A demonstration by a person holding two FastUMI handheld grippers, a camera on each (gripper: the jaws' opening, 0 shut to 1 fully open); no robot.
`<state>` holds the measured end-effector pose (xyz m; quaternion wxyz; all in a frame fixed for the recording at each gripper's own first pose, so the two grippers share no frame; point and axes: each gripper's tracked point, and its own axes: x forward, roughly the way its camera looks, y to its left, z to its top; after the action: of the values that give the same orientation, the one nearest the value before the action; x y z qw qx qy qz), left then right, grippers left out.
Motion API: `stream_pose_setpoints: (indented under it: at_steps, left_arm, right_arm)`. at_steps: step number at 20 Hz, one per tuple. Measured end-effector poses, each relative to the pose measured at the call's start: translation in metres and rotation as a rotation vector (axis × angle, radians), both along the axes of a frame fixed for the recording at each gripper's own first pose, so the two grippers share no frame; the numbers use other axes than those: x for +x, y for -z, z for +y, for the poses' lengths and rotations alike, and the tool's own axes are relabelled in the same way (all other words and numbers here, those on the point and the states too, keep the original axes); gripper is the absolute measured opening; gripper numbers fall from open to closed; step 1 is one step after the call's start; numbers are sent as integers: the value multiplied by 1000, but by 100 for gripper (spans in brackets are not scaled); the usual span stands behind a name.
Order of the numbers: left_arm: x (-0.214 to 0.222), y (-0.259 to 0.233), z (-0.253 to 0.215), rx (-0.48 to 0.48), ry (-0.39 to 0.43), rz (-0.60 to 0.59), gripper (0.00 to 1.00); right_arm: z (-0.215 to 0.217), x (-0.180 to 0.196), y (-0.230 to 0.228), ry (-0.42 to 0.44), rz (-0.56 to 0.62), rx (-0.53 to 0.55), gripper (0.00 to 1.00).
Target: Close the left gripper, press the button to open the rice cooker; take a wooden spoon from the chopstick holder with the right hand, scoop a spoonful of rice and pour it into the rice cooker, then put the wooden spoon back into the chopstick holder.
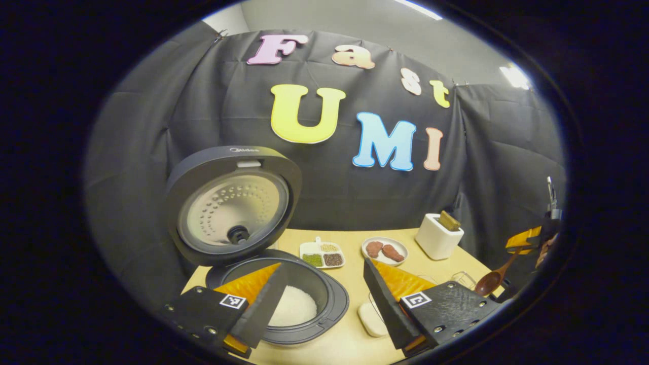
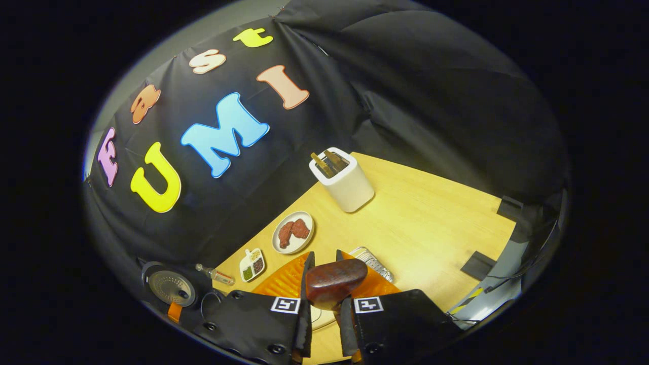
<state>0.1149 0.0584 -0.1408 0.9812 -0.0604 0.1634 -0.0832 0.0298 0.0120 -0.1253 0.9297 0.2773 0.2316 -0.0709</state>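
Note:
The dark rice cooker stands open at the table's left, its lid upright and white rice in the pot. My left gripper hovers open in front of it, one finger over the pot's near rim, holding nothing. At the far right my right gripper holds the wooden spoon with its bowl hanging down over the table edge. In the right gripper view my right gripper is shut on the wooden spoon. The white chopstick holder stands ahead of it, wooden utensils in its top.
A plate with two meat pieces and a divided dish of grains sit at the back of the wooden table. A clear container lies just beyond my right fingers. A small white object lies beside the cooker.

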Motion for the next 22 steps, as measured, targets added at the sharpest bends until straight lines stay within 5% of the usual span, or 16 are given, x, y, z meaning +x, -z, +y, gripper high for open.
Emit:
stream_pose_setpoints:
  at_steps: [11, 18, 22]
  left_arm:
    - [-15, 13, 62, -21, -89, 22, 94]
    - [-32, 19, 101, 37, -168, 22, 94]
    - [-41, 24, 113, 40, -198, 31, 94]
  right_arm:
    - [130, 51, -3, -285, 11, -98, 24]
    - [153, 88, 56, -415, 74, -345, 24]
    - [162, 99, 97, -458, 142, -390, 24]
